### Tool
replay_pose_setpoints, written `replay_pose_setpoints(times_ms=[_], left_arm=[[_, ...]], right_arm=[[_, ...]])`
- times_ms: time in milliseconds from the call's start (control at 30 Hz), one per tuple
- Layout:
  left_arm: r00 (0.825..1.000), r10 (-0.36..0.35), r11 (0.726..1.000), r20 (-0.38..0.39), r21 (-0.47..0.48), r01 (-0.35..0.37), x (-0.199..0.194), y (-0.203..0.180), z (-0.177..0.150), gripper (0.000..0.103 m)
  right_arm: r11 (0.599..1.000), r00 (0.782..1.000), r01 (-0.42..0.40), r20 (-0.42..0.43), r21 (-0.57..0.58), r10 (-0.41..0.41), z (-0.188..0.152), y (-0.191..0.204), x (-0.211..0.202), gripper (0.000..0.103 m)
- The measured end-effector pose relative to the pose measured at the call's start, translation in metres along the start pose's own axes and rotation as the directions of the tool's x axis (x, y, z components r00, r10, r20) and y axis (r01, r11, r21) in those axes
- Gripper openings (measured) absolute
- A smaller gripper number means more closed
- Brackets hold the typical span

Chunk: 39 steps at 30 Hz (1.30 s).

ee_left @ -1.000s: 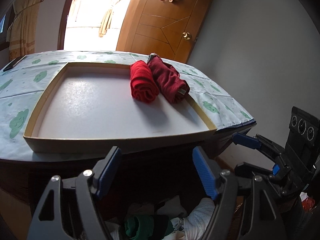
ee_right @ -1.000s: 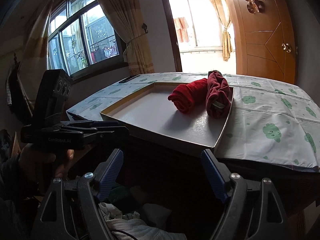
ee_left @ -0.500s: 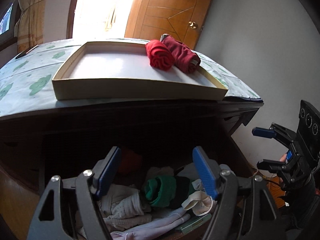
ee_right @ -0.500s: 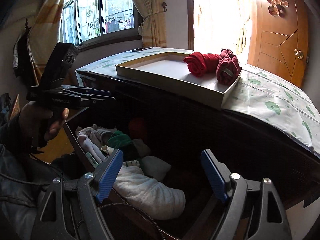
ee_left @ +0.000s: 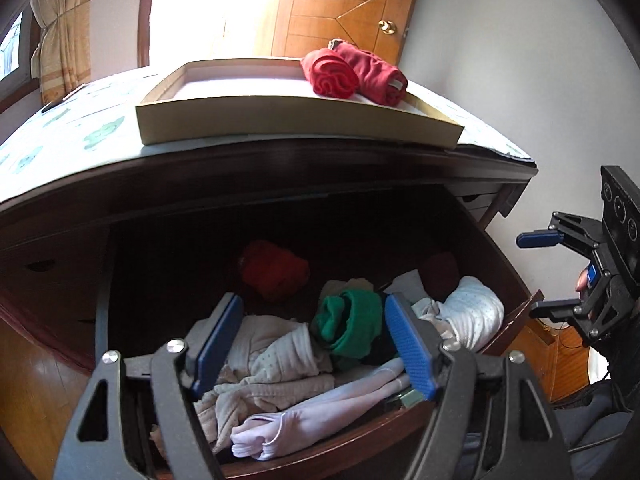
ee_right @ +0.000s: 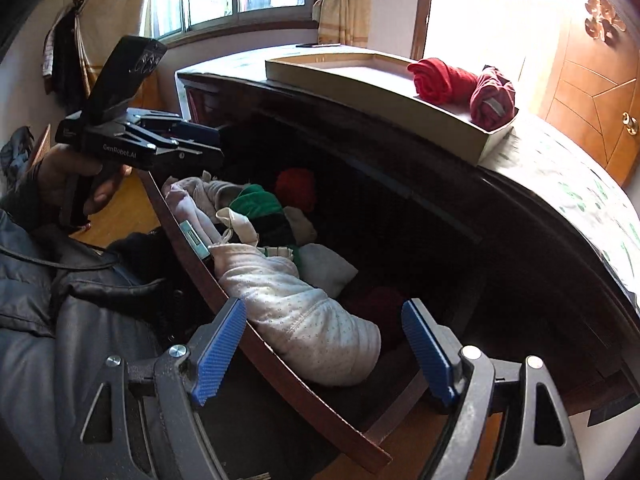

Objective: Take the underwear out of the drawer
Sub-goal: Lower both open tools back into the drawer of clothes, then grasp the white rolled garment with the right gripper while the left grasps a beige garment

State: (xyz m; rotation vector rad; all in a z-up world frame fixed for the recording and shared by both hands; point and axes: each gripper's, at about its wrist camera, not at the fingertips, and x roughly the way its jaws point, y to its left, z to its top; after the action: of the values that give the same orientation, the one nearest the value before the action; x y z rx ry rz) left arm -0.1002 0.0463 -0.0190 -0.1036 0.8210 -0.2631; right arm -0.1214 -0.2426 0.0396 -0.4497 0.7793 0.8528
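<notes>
Two rolled red garments [ee_left: 354, 72] are seen at the tray's [ee_left: 280, 125] far right corner; the drawer [ee_right: 280, 372] is open; left gripper [ee_left: 316, 346] and right gripper [ee_right: 324, 354] are held released, empty.

The left wrist camera looks steeply down over the drawer's [ee_left: 280, 454] front edge, close in. The right wrist camera views it [ee_right: 304, 396] from its right end, facing left. Both share the drawer's contents and the tray [ee_left: 296, 126] [ee_right: 384, 108] above.

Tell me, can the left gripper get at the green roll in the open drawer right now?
Probably yes. The left gripper is open above the drawer, the green roll sits on top of the pile with nothing over it, and the right gripper is off to the side.
</notes>
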Motion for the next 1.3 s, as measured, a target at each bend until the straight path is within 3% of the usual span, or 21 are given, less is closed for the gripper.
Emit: replay_pose_setpoints(times_ms=[333,500,733,800,1133,1300], left_arm=[[1.0,0.003,0.999,0.0,-0.039,-0.003,-0.001,0.011,-0.001,0.078],[1.0,0.005,0.999,-0.005,-0.041,-0.005,0.001,0.012,0.0,0.078],[1.0,0.008,0.999,-0.002,-0.049,-0.008,0.0,0.016,-0.001,0.078],[1.0,0.009,0.998,-0.002,-0.057,-0.01,0.0,0.018,-0.001,0.078],[1.0,0.012,0.996,-0.007,-0.083,-0.013,0.001,0.024,-0.003,0.084],[1.0,0.018,0.996,-0.011,-0.084,-0.019,0.002,0.026,-0.003,0.084]], right_arm=[[0.998,0.99,-0.06,-0.124,0.01,0.061,0.015,-0.015,0.031,0.082],[0.992,0.978,-0.128,-0.169,-0.003,0.125,0.02,-0.013,0.041,0.082],[0.987,0.96,-0.161,-0.233,0.002,0.157,0.023,-0.007,0.067,0.078],[0.983,0.951,-0.186,-0.251,0.01,0.182,0.023,-0.006,0.074,0.07],[0.956,0.898,-0.275,-0.326,0.104,0.294,0.023,-0.01,0.104,0.057],[0.96,0.912,-0.264,-0.299,0.094,0.28,0.022,-0.001,0.099,0.04]])
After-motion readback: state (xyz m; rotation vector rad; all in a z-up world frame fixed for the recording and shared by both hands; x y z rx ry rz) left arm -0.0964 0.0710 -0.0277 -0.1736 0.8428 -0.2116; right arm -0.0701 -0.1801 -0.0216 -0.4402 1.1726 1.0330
